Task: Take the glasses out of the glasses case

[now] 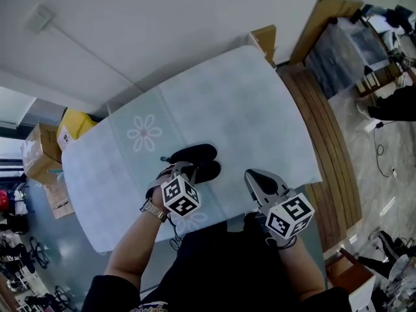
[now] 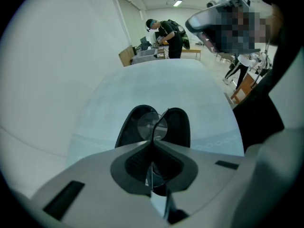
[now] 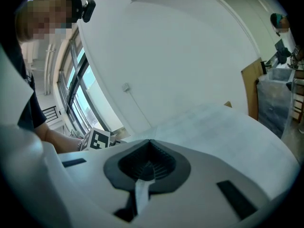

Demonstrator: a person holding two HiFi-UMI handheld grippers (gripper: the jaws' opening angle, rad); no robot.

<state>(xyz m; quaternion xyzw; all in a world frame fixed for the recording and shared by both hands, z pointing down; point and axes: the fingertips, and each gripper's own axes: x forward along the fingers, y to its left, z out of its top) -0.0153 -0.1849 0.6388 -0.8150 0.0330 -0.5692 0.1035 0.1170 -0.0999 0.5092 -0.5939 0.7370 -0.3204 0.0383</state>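
A black glasses case [image 1: 198, 161] lies open on the pale tablecloth [image 1: 227, 103], near the table's front middle. In the left gripper view its two dark halves [image 2: 178, 127] spread apart just beyond my jaws. My left gripper [image 1: 179, 169] [image 2: 153, 139] is shut on the glasses [image 2: 146, 126]; a clear lens and a thin frame stick up between the closed tips, right over the case. My right gripper [image 1: 259, 182] [image 3: 149, 141] hovers to the right of the case, shut with nothing in it. It touches neither the case nor the glasses.
Cardboard boxes [image 1: 39, 151] and a yellow bag [image 1: 75, 125] sit on the floor left of the table. A wooden platform [image 1: 331, 148] runs along its right side. A person [image 2: 166, 32] stands at a far desk. The table's front edge is close to my body.
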